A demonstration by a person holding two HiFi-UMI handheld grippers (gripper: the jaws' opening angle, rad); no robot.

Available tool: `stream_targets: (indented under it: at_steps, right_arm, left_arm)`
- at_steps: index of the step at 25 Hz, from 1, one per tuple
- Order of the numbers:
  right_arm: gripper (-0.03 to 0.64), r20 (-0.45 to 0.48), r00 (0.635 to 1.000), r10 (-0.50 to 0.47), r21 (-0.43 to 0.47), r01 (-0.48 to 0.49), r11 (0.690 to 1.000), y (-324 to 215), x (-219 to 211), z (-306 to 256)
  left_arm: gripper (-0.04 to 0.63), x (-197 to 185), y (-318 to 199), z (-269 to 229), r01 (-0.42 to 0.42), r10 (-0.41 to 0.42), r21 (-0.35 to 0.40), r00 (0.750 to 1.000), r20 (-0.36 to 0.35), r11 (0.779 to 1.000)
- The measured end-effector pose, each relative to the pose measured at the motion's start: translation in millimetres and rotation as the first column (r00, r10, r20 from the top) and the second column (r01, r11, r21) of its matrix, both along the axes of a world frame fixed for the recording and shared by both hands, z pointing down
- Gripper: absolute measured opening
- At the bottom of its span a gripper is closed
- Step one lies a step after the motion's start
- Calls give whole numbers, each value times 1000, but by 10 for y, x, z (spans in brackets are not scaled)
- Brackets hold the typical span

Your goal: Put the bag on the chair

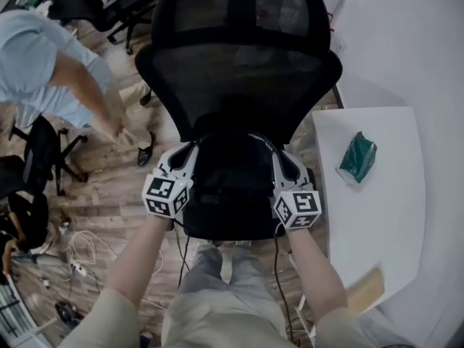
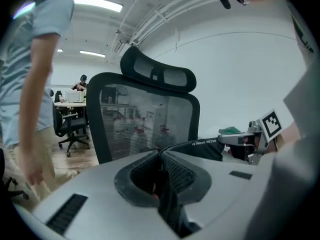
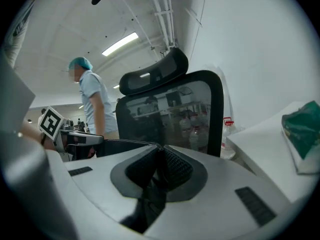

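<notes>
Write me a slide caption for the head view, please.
The left gripper and right gripper clamp a black bag in front of a black chair, beside a white table.

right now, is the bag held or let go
Held: left gripper and right gripper each clamp the bag by its fabric, at the chair.

Black bag point(image 1: 232, 187), perhaps on chair point(image 1: 239, 78)

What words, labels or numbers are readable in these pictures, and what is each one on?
Black bag: a line of white capital letters along its top edge, too small and blurred to read with certainty.
Marker cubes on the left gripper and the right gripper: black-and-white square patterns only, no words.
Green packet on the white table: no print legible.
</notes>
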State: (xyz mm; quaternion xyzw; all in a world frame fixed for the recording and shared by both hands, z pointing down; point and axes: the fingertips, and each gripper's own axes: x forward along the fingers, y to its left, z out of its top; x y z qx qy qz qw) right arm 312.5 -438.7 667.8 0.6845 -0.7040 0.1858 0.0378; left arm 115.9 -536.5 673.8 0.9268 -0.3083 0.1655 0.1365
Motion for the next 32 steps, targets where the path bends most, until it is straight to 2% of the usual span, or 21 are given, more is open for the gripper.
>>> stream_targets:
  at_steps: [8, 16, 20, 23, 25, 27, 29, 30, 32]
  right_arm:
    - [58, 66, 995, 78, -126, -69, 990, 42, 34, 801]
    - [63, 69, 990, 123, -297, -97, 950, 263, 29, 1586]
    - [64, 82, 991, 103, -292, -75, 953, 356, -3, 1757]
    - [70, 86, 992, 94, -313, -63, 948, 372, -4, 1820]
    - [92, 73, 994, 81, -341, -51, 939, 369, -18, 1832]
    - [158, 54, 996, 64, -375, -39, 926, 378, -49, 1816]
    - [237, 27, 999, 46, -403, -32, 914, 399, -85, 1765]
    - [255, 13, 999, 40, -415, -31, 909, 415, -98, 1729]
    - [268, -3, 999, 35, -430, -33, 902, 451, -114, 1634]
  left_arm:
    - [48, 61, -29, 769, -35, 37, -60, 998, 45, 998]
    - [49, 79, 135, 1530, -53, 72, -151, 990, 125, 987]
    - [51, 31, 162, 1717, -32, 51, -184, 994, 100, 982]
    - [64, -14, 152, 1775, -30, 53, -197, 992, 114, 980]
    - [71, -40, 150, 1793, -28, 55, -214, 991, 123, 976]
    - [91, -75, 168, 1797, -27, 59, -259, 992, 116, 966]
    - [151, -129, 194, 1784, -25, 64, -303, 991, 119, 953]
    - [198, -156, 210, 1761, -26, 68, -316, 990, 123, 948]
    - [218, -206, 249, 1675, -28, 73, -317, 989, 131, 948]
